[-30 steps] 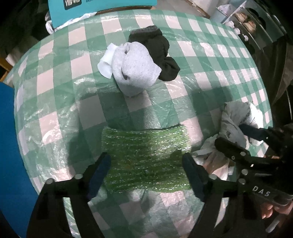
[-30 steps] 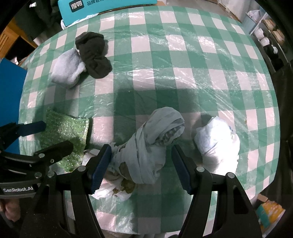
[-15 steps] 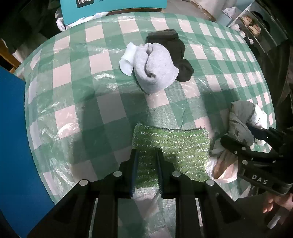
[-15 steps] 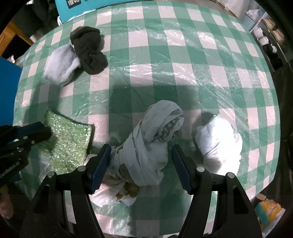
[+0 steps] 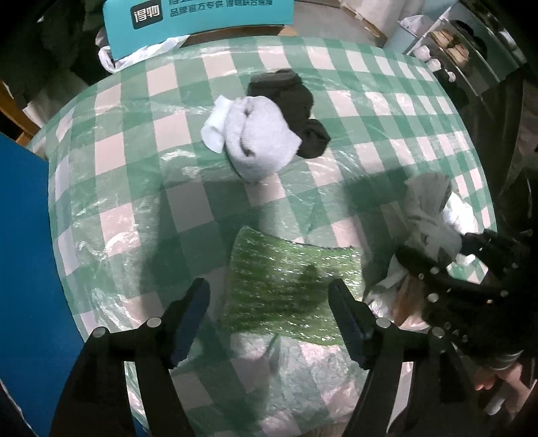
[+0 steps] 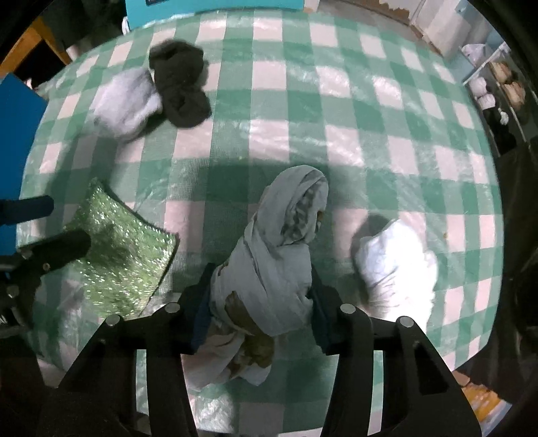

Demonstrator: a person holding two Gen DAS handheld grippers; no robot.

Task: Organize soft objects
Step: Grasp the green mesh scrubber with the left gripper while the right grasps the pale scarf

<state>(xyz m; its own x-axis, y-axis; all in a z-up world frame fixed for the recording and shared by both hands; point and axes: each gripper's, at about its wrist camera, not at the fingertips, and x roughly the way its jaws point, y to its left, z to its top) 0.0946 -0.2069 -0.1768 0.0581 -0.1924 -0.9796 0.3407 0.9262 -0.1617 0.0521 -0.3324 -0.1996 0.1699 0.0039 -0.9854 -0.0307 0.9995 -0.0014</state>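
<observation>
A green sparkly cloth (image 5: 292,282) lies on the checked table near the front edge, one corner lifted; it also shows in the right wrist view (image 6: 117,252). My left gripper (image 5: 269,319) is open, its fingers on either side of the cloth's near edge. My right gripper (image 6: 259,312) has closed in on a pale grey rolled cloth (image 6: 279,248), its pads pressing both sides. That cloth shows at the right in the left wrist view (image 5: 430,215). A grey sock bundle (image 5: 255,141) and a black sock bundle (image 5: 292,104) lie together farther back.
A white cloth bundle (image 6: 396,265) lies right of the grey cloth. A teal box (image 5: 198,20) stands past the table's far edge. A blue panel (image 5: 23,269) stands at the left. Shelves (image 6: 497,87) are at the far right.
My left gripper was open, shut at the green cloth's edge, and is open again; the cloth now lies skewed with a raised corner. My right gripper has closed onto the grey cloth.
</observation>
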